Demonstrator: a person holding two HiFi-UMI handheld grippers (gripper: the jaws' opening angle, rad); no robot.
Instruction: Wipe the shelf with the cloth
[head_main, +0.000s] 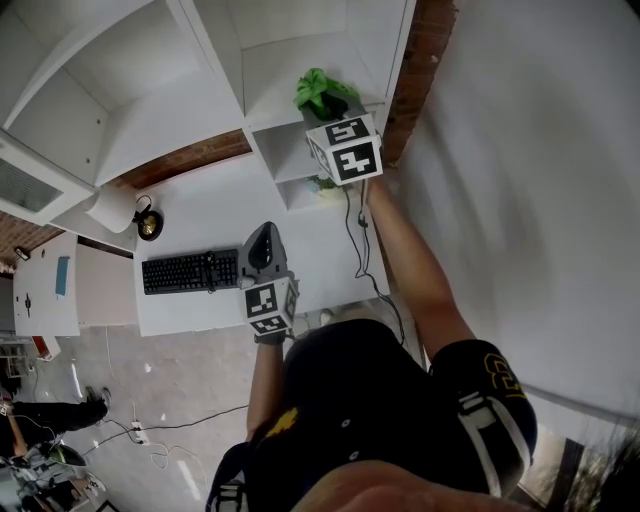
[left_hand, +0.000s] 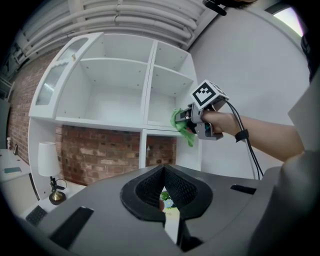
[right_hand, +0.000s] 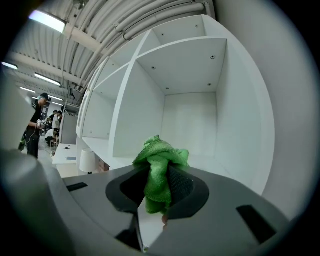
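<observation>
Pinching a green cloth, right claw at white shelf against brick wall; left claw pressed together above desk.

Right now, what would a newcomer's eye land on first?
The bright green cloth stands out, bunched in the right gripper's fingers at the white shelf unit's right-hand compartment. Below, the left gripper hangs empty, fingers together, over the white desk with its black keyboard.
</observation>
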